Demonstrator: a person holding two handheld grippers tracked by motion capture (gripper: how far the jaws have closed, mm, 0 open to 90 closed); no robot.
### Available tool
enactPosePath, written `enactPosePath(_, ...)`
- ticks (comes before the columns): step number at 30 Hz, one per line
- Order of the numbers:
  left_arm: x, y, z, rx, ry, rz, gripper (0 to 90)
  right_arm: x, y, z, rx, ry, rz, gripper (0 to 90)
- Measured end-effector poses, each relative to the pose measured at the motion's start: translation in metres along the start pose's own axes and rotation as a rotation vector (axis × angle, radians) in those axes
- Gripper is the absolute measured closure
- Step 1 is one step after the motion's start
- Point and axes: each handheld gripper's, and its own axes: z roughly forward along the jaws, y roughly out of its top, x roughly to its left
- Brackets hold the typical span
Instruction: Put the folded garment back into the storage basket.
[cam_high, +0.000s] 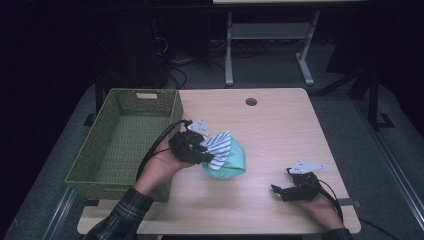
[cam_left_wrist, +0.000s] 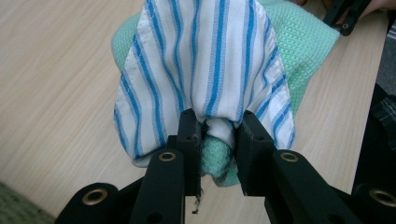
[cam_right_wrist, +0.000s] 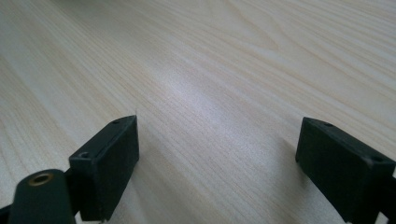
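Observation:
A blue-and-white striped cloth (cam_high: 218, 148) and a mint green waffle cloth (cam_high: 231, 161) are bunched together near the table's middle. My left gripper (cam_high: 204, 152) is shut on both of them. In the left gripper view the striped cloth (cam_left_wrist: 205, 70) drapes ahead of the jaws, with a fold of the green cloth (cam_left_wrist: 215, 156) pinched between them at my left gripper (cam_left_wrist: 218, 135). My right gripper (cam_high: 281, 192) rests at the table's front right, open. In the right gripper view my right gripper (cam_right_wrist: 217, 154) has only bare wood between its wide-apart jaws.
An olive woven basket (cam_high: 100, 160) stands at the table's left side, beside my left hand. The wooden table (cam_high: 280, 130) has a round cable hole (cam_high: 251, 102) near its far edge. A metal stand (cam_high: 270, 45) is on the floor beyond.

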Motion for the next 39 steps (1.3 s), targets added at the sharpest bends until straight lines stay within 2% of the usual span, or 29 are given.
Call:
enactPosePath(10,0.016,-0.004,-0.028,-0.015,0.063,-0.029,73.1,0.000,0.000,0.000,0.000,0.000,-0.001,12.7)
enactPosePath(15,0.026,-0.009,-0.043,-0.024,0.103,-0.058,73.1,0.000,0.000,0.000,0.000,0.000,-0.001,12.7)
enactPosePath(30,0.053,-0.034,-0.074,-0.047,0.184,-0.157,73.1,0.000,0.000,0.000,0.000,-0.001,-0.001,12.7)
enactPosePath(39,0.066,-0.052,-0.093,-0.082,0.232,-0.224,73.1,0.000,0.000,0.000,0.000,-0.001,-0.001,12.7)
